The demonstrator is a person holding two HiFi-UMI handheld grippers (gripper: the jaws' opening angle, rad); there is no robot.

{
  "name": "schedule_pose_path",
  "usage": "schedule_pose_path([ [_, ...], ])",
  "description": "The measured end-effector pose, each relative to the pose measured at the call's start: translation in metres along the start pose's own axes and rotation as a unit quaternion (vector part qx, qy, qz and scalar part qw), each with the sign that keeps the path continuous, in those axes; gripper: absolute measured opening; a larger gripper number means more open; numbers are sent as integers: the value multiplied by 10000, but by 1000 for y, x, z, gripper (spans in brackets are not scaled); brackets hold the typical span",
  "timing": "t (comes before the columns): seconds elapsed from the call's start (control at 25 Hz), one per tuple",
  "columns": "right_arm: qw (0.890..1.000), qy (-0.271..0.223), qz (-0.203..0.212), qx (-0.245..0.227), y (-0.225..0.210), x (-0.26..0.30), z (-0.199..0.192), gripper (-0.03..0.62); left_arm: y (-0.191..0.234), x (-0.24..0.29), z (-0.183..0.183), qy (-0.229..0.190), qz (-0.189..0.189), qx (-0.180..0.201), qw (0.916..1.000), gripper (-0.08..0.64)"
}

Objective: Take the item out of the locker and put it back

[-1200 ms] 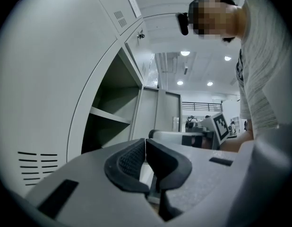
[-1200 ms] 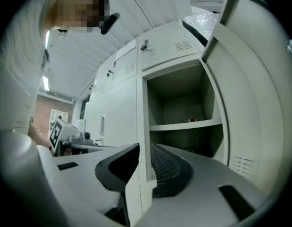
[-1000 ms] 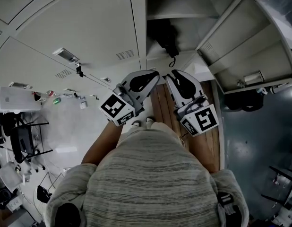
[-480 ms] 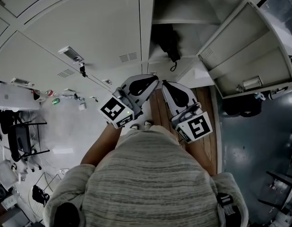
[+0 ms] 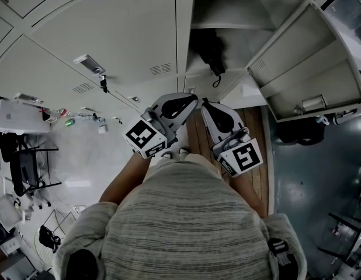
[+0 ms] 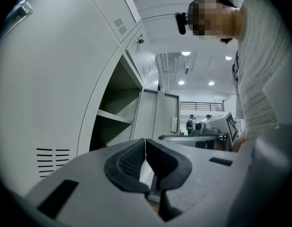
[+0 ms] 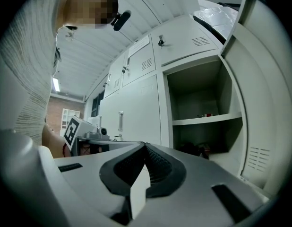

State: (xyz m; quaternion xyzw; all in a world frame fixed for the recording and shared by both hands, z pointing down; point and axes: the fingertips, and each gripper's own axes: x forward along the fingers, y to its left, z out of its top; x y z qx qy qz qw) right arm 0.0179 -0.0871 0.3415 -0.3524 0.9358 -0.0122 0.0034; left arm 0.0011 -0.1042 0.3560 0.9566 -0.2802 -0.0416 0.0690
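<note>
The locker (image 5: 227, 16) stands open, with its door (image 5: 309, 63) swung out to the right. A dark bag-like item (image 5: 207, 48) lies in the lower compartment, under a shelf (image 5: 227, 25). It also shows as a dark lump (image 7: 193, 149) in the right gripper view. My left gripper (image 5: 192, 97) and right gripper (image 5: 205, 102) are side by side in front of the locker, short of the opening and apart from the item. Both are shut with nothing between the pads (image 6: 132, 157) (image 7: 158, 162).
Closed locker doors (image 5: 110, 28) fill the wall to the left. Small reddish things (image 7: 207, 115) sit on the shelf above the item. A wooden strip of floor (image 5: 195, 133) runs under the grippers. Office chairs (image 5: 23, 168) stand far left, and two people (image 6: 191, 123) are in the distance.
The right gripper has drawn back a little toward the person. The left gripper has stayed where it was.
</note>
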Motion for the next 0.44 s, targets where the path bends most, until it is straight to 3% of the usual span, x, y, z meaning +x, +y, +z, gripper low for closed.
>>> schedule_pose_path([
  [0.44, 9999, 94, 79, 56, -1, 6, -8, 23, 7, -3, -5, 14, 113, -35, 9999, 9],
])
